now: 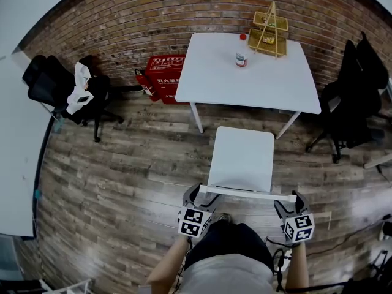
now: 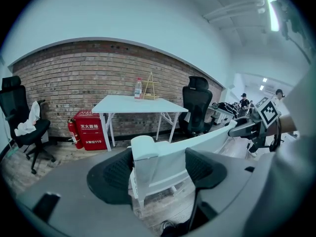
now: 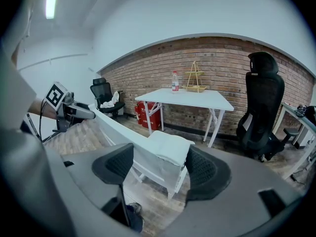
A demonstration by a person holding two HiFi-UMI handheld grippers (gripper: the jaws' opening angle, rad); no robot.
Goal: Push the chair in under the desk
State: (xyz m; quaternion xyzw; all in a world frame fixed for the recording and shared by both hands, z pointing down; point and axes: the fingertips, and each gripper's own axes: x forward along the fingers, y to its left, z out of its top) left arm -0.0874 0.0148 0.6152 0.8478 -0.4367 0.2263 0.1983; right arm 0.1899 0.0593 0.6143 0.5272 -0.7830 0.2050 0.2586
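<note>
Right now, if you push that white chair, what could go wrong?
The chair has a front corner near a desk leg and could bump it. A bump might tip the bottle on the desk. The left gripper and right gripper pinch only the backrest's ends, so one could slip.

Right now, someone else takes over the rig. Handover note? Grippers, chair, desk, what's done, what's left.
Left gripper: shut on the left end of the chair back's top rail.
Right gripper: shut on the right end of that rail.
Chair: on the floor facing the desk, seat not yet under it.
Desk: against the brick wall, with a bottle and a wooden rack on top.
Done: both holds taken.
Left: push the chair straight forward under the desk, then release.
</note>
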